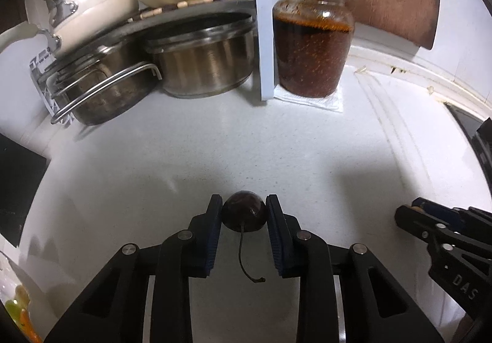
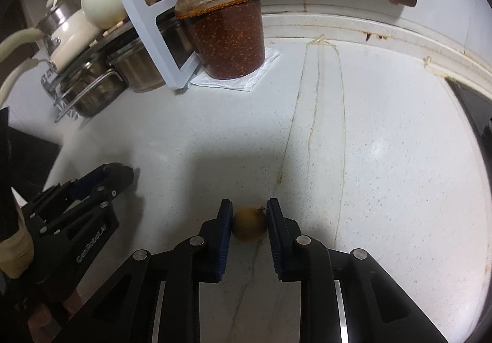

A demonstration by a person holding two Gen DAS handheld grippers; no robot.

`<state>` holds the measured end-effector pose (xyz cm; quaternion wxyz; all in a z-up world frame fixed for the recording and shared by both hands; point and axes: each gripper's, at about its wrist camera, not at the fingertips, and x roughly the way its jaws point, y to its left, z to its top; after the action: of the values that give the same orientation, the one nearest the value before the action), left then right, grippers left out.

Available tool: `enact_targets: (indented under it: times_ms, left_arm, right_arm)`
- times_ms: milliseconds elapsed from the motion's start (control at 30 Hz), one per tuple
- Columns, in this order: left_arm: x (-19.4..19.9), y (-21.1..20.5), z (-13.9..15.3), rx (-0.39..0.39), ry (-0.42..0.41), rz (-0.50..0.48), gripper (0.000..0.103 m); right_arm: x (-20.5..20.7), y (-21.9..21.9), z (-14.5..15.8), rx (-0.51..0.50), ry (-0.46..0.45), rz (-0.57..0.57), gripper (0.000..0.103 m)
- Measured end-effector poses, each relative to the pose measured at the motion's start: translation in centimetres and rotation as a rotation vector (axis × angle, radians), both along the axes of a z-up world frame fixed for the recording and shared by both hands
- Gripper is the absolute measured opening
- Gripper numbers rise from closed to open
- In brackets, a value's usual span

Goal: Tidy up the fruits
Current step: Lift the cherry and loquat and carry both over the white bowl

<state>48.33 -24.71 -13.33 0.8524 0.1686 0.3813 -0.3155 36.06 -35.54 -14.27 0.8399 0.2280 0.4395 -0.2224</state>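
Observation:
In the left wrist view my left gripper (image 1: 244, 210) is shut on a dark red cherry (image 1: 244, 215) held between its blue pads, its thin stem hanging toward the camera, above the white counter (image 1: 215, 143). In the right wrist view my right gripper (image 2: 249, 220) is shut on a small round yellow-brown fruit (image 2: 249, 223), just above the counter (image 2: 384, 173). The left gripper also shows at the left of the right wrist view (image 2: 123, 173); the right gripper shows at the right of the left wrist view (image 1: 402, 215).
A glass jar of dark red preserve (image 1: 312, 41) with a green lid stands on a white napkin at the back. Left of it a white rack (image 1: 263, 35) holds steel pots (image 1: 200, 63) and cream cookware. A plate edge with fruit (image 1: 18, 312) shows at lower left.

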Motion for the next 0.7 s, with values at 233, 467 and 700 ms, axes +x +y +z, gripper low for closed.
enact_targets:
  times_ms: [233,467,700]
  left_arm:
    - [-1.7,1.2,1.2,-0.029,-0.011,0.014,0.029]
    - [-3.3,3.2,2.9,-0.085,-0.015,0.060,0.029]
    - [-5.0,6.0,6.1,-0.163,-0.058,0.103,0.029]
  right_arm:
    - [-1.0,0.2,0.7,-0.009,-0.042,0.038,0.024]
    - [-1.7,1.0,2.3,-0.023,-0.065,0.077,0.024]
    - [-2.2,2.7,5.0,-0.050,-0.108,0.148,0.024]
